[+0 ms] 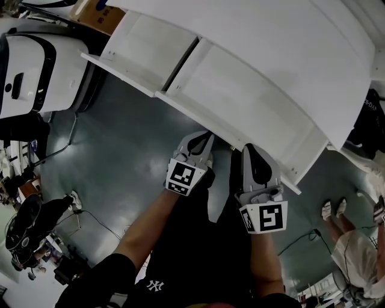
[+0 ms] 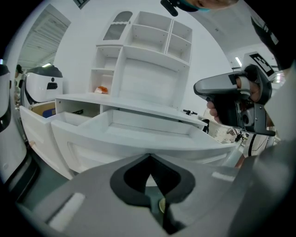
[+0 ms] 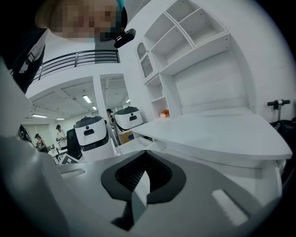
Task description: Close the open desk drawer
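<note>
The white desk (image 1: pixel 283 36) has a wide drawer (image 1: pixel 240 99) pulled out towards me, and its inside is bare (image 2: pixel 143 129). A narrower drawer (image 1: pixel 144 48) to its left stands open too (image 2: pixel 39 122). My left gripper (image 1: pixel 201 143) is shut and empty, with its tips just in front of the wide drawer's front panel (image 2: pixel 138 150). In its own view the left gripper (image 2: pixel 149 157) shows jaws that meet. My right gripper (image 1: pixel 252 153) is also shut and empty, close to the same panel further right. The right gripper (image 3: pixel 145 155) points along the desk top (image 3: pixel 222 132).
A white shelf hutch (image 2: pixel 148 51) stands on the desk. A white robot (image 1: pixel 30 66) is at the left beside the narrow drawer, with a cardboard box (image 1: pixel 99 15) behind it. Another person's feet (image 1: pixel 334 207) are on the grey floor at the right.
</note>
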